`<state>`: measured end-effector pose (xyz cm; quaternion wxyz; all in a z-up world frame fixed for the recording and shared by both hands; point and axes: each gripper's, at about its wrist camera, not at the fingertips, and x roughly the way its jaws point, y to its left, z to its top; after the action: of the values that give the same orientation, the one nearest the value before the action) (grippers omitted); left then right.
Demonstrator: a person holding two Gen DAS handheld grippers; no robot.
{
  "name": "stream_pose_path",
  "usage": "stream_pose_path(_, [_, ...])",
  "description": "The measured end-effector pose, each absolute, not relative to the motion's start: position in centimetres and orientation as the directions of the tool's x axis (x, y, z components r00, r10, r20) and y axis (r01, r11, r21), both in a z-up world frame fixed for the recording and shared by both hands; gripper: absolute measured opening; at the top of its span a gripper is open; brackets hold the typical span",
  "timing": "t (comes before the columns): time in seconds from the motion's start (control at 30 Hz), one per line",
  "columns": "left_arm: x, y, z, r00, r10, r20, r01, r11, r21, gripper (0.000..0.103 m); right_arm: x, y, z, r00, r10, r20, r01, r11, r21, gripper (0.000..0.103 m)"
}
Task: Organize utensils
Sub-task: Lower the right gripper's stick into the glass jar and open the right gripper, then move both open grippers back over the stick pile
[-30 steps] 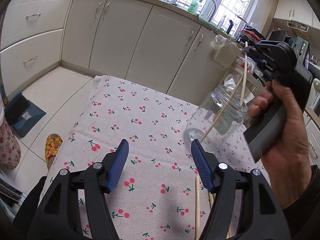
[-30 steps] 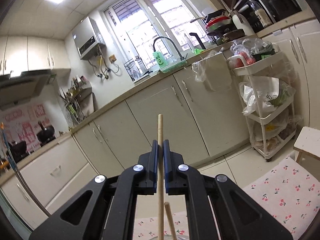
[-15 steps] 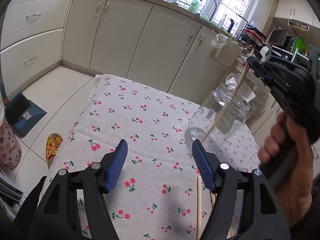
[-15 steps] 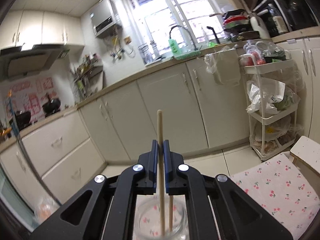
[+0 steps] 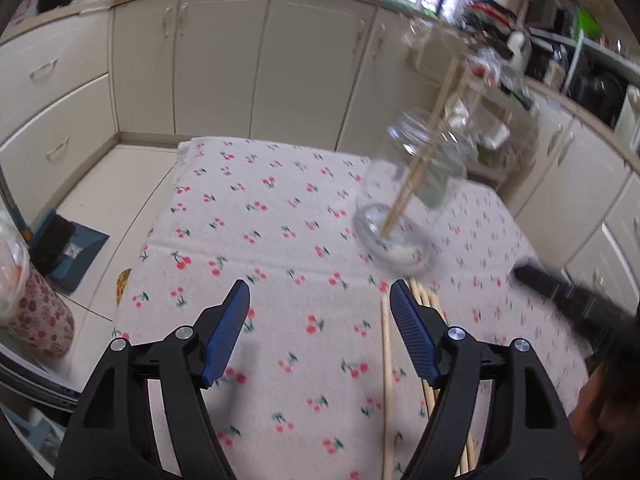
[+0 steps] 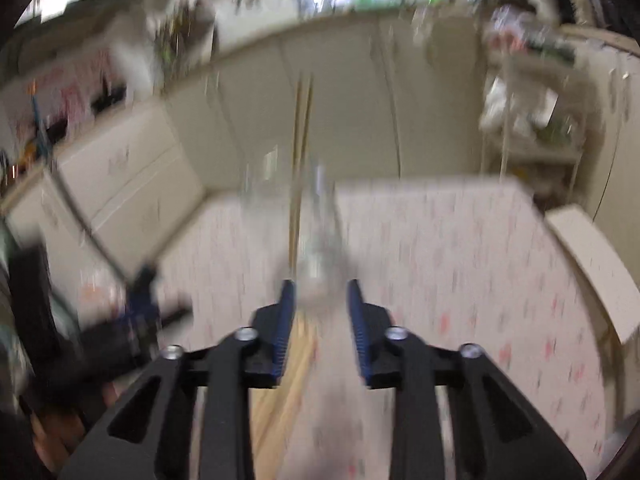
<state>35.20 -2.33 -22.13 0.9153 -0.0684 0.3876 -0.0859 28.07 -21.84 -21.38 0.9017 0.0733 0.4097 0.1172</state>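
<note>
A clear glass jar (image 5: pixel 408 200) stands on the cherry-print tablecloth (image 5: pixel 260 216) with two wooden chopsticks (image 5: pixel 424 136) leaning inside it. Several more chopsticks (image 5: pixel 386 380) lie on the cloth under the right finger of my left gripper (image 5: pixel 318 300). That gripper is open, its jaws still widening, and holds nothing. My right gripper (image 6: pixel 320 292) hovers in a blurred view just short of the jar (image 6: pixel 316 232). Its jaws are opening and nothing is between them. The loose chopsticks (image 6: pixel 296 360) lie below its left finger. It also appears as a dark blur, the right gripper (image 5: pixel 568 300).
Cream kitchen cabinets (image 5: pixel 224 64) run behind the table. A white wire cart (image 6: pixel 528 120) with bags stands at the far right, and a white stool (image 6: pixel 592 264) is beside the table. A floral container (image 5: pixel 40 320) and a blue dustpan (image 5: pixel 68 248) sit at the left.
The right gripper let go of its chopstick, which now stands in the jar beside the other. It then dropped down and back toward the near right. The left gripper shifted and opened slightly wider.
</note>
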Motion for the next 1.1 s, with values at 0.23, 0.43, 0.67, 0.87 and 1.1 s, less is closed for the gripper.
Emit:
stream_pose_path(0.23, [33.9, -4.1, -22.4, 0.642, -0.184, -0.744, 0.131, 0.983, -0.130, 0.069, 27.0, -19.8, -24.5, 0.544, 0.280, -0.791, -0.184, 0.959, 0.214, 0.016])
stream_pose_path(0.43, [33.1, -4.4, -22.6, 0.631, -0.171, -0.756, 0.130, 0.985, -0.114, 0.070, 27.2, -19.8, -24.7, 0.527, 0.251, -0.812, -0.171, 0.967, 0.188, 0.016])
stream_pose_path(0.67, [33.6, -5.2, -23.0, 0.618, -0.146, -0.773, 0.133, 0.988, -0.080, 0.070, 27.3, -19.6, -25.0, 0.522, 0.252, -0.815, -0.174, 0.967, 0.188, 0.016])
stream_pose_path(0.87, [34.4, -5.8, -23.5, 0.606, -0.127, -0.785, 0.130, 0.990, -0.060, 0.070, 27.9, -19.6, -24.9, 0.523, 0.260, -0.812, -0.166, 0.965, 0.202, 0.016])
stream_pose_path(1.1, [34.9, -5.7, -24.0, 0.594, -0.122, -0.795, 0.125, 0.990, -0.058, 0.070, 28.0, -19.5, -25.1, 0.526, 0.251, -0.813, -0.172, 0.967, 0.187, 0.016])
